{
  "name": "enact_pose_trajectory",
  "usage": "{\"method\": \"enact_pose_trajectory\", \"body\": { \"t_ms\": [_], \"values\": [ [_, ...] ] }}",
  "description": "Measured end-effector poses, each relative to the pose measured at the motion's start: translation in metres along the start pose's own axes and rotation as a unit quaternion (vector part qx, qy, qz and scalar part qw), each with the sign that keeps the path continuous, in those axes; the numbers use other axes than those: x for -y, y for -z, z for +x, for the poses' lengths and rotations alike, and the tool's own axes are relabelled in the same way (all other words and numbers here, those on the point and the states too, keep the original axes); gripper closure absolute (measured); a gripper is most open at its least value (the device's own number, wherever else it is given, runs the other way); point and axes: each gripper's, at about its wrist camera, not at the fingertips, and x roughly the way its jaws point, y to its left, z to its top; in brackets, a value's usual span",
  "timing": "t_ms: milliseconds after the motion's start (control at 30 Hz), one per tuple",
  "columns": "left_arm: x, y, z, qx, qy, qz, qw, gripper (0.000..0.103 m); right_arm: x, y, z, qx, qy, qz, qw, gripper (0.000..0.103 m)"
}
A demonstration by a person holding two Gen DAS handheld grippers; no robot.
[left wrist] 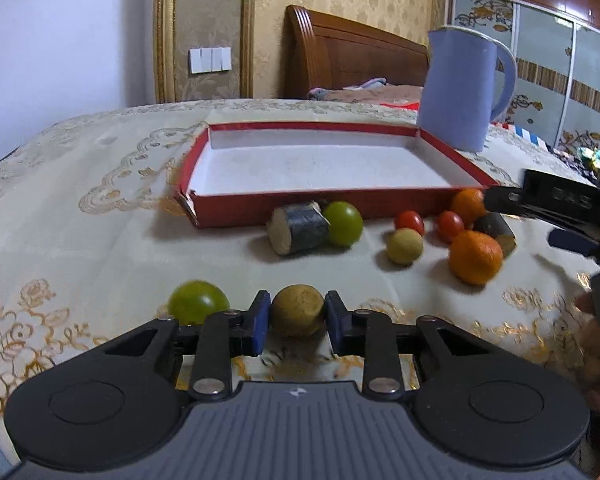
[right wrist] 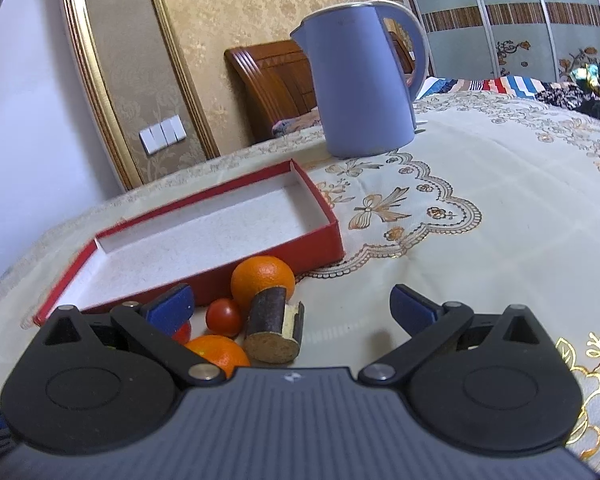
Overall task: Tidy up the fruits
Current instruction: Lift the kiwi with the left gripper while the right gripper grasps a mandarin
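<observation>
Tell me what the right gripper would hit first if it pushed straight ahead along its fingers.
Probably the cut sugarcane piece. It lies just ahead of the open right gripper, slightly left of centre, with an orange behind it and the red box beyond. Depth is unclear, so the gripper may pass above it.

- Brown fruit (left wrist: pixel 297 316) sits between blue pads.
- Green fruit (left wrist: pixel 198 302) lies just left of it.
- Oranges (left wrist: pixel 475 257), tomatoes (left wrist: pixel 409 222), cane pieces (left wrist: pixel 298 229) lie before the empty red box (left wrist: pixel 384 201).
</observation>
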Motion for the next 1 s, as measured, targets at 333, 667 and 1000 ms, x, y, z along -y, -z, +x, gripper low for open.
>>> {"method": "enact_pose_trajectory", "body": {
  "t_ms": [333, 667, 1000],
  "values": [
    [-0.005, -0.003, 0.006, 0.008, 0.008, -0.005, 0.9999, 0.074, 0.007, 0.002, -0.026, -0.039, -0.017, -0.07, 0.997, 0.0],
    [-0.005, -0.001, 0.006, 0.007, 0.004, -0.003, 1.0, 0.074, -0.031, 0.021, -0.021, -0.057, -0.04, -0.147, 0.987, 0.021],
    [-0.007, -0.002, 0.007, 0.008, 0.006, -0.007, 0.9999, 0.074, -0.043, 0.02, -0.003, -0.082, -0.077, -0.157, 0.981, 0.044]
  ]
}}
